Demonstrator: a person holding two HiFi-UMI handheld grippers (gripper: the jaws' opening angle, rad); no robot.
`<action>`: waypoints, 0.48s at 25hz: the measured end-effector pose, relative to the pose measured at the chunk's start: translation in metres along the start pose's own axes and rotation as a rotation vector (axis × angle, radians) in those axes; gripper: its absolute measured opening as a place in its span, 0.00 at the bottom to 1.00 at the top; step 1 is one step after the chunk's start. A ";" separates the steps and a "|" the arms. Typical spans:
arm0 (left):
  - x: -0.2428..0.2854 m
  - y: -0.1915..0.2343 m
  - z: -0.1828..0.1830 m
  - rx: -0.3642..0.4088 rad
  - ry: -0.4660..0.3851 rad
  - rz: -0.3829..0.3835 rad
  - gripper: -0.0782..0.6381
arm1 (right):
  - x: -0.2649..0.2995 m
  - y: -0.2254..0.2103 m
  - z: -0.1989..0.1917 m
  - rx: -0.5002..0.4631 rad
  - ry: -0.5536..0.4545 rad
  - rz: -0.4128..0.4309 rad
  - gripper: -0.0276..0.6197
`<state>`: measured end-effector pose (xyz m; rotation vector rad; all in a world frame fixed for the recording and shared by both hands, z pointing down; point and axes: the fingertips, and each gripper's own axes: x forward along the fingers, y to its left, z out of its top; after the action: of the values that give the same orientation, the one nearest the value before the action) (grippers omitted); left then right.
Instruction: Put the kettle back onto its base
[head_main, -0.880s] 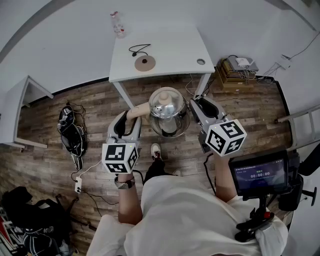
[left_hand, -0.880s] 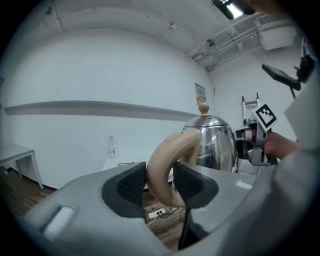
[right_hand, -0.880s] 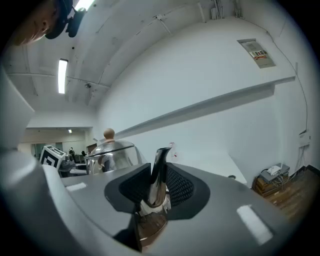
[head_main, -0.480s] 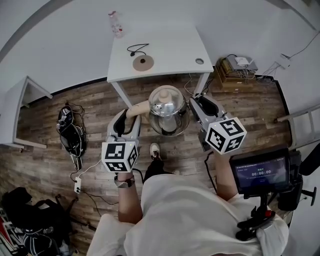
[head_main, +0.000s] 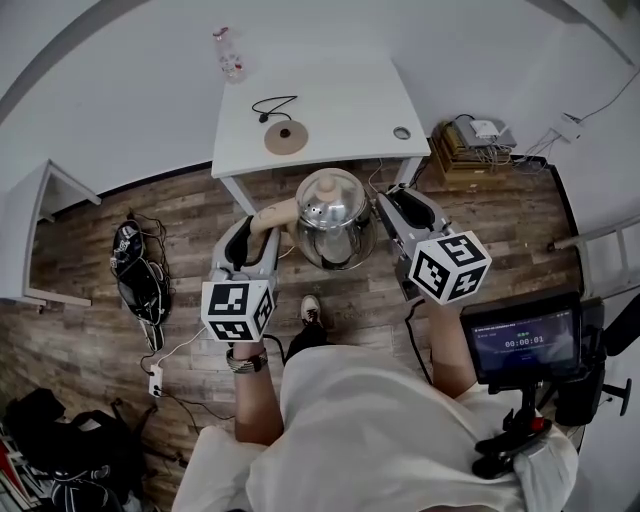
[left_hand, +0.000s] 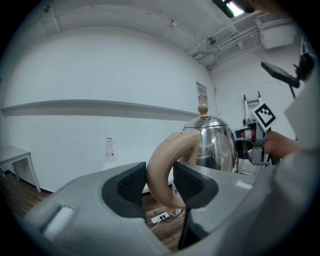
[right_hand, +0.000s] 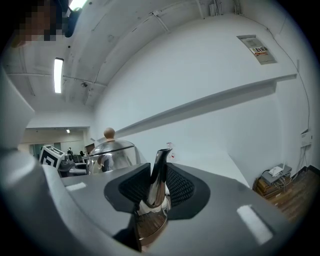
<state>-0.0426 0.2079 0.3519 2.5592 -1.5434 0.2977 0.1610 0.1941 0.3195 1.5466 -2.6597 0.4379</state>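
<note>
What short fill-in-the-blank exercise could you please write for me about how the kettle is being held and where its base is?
1. The left gripper is shut on the kettle at its tan ____.
2. The right gripper is shut on the kettle's metal ____.
3. The round base lies with no kettle on it, on the white ____.

Missing words: handle; spout; table.
</note>
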 end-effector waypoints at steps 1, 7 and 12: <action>0.009 0.006 0.002 -0.002 0.002 0.000 0.36 | 0.010 -0.005 0.003 0.002 0.001 -0.001 0.20; 0.042 0.034 0.009 -0.002 0.009 -0.017 0.36 | 0.049 -0.016 0.012 0.012 0.001 -0.020 0.19; 0.068 0.061 0.014 0.003 0.013 -0.036 0.36 | 0.082 -0.021 0.016 0.019 0.000 -0.040 0.19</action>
<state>-0.0645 0.1183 0.3557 2.5791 -1.4916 0.3124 0.1400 0.1109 0.3225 1.6013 -2.6272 0.4626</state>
